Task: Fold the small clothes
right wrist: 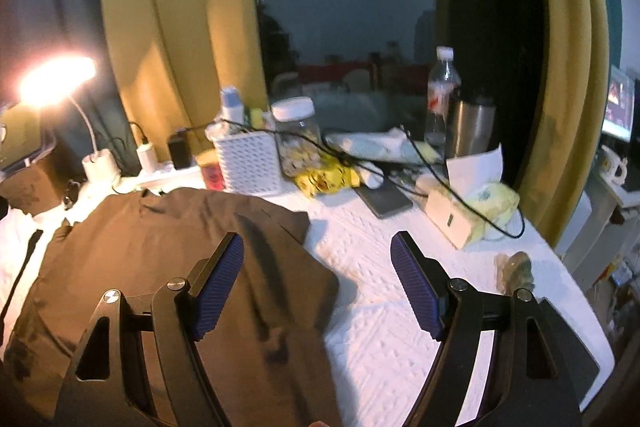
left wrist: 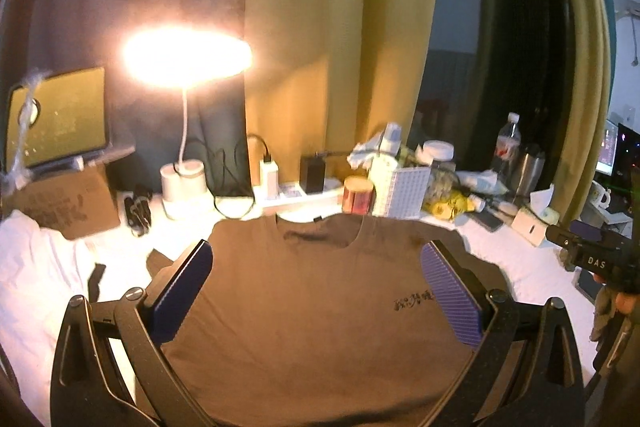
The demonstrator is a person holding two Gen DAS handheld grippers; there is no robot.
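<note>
home room, curtains [left wrist: 344, 27], desk lamp [left wrist: 186, 55], cluttered table [right wrist: 380, 267]

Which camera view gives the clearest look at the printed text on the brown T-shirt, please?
The left wrist view: the brown T-shirt lies spread flat and its printed text faces the camera. The right wrist view shows only the shirt's sleeve side, not the print.

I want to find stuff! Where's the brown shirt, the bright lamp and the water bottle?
brown shirt [left wrist: 312, 307]: left wrist view, middle of its chest.
bright lamp [left wrist: 186, 55]: left wrist view, glowing head.
water bottle [right wrist: 440, 95]: right wrist view, clear body under the cap.
</note>
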